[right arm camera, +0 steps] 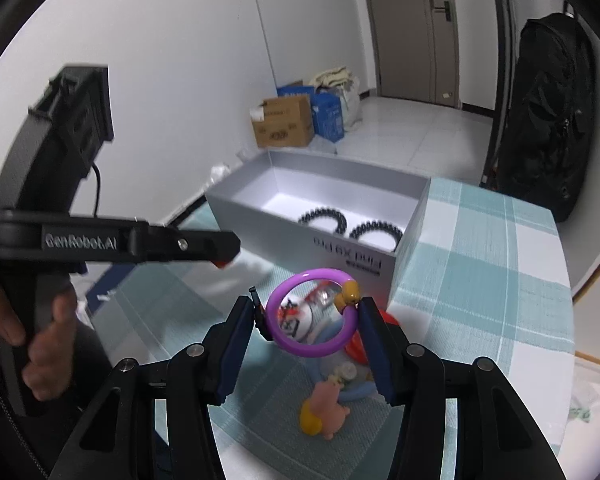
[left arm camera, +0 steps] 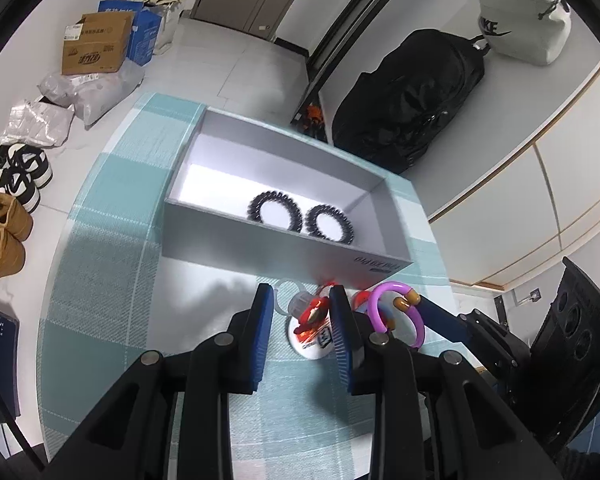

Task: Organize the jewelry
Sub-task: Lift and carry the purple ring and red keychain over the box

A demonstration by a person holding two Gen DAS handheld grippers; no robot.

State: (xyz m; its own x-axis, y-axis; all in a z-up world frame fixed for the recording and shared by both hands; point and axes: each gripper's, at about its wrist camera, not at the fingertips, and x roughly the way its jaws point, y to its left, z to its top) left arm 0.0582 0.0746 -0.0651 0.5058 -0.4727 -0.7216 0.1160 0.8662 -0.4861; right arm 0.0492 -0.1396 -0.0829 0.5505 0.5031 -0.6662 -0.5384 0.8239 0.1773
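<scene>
My right gripper [right arm camera: 306, 312] is shut on a purple bracelet [right arm camera: 312, 316] with yellow-brown bead ends, held just above the table. In the left wrist view the same bracelet [left arm camera: 396, 312] hangs beside one right finger [left arm camera: 444, 316]. My left gripper [left arm camera: 300, 308] hovers to its left with a narrow gap and nothing pressed between its pads; its tip [right arm camera: 228, 246] shows side-on. Behind them stands an open grey box [left arm camera: 260, 240] [right arm camera: 300, 232]. Two black coil bracelets [left arm camera: 272, 194] [right arm camera: 324, 214] lie side by side inside it.
Loose pieces lie on the teal checked cloth [right arm camera: 480, 280]: a white disc with red print [left arm camera: 312, 344], a red piece [right arm camera: 388, 320], a pink and yellow figurine [right arm camera: 324, 404]. A hand [right arm camera: 40, 352] grips the left handle. A black backpack [left arm camera: 412, 100], cardboard boxes [right arm camera: 284, 122] and shoes [left arm camera: 4, 232] line the floor.
</scene>
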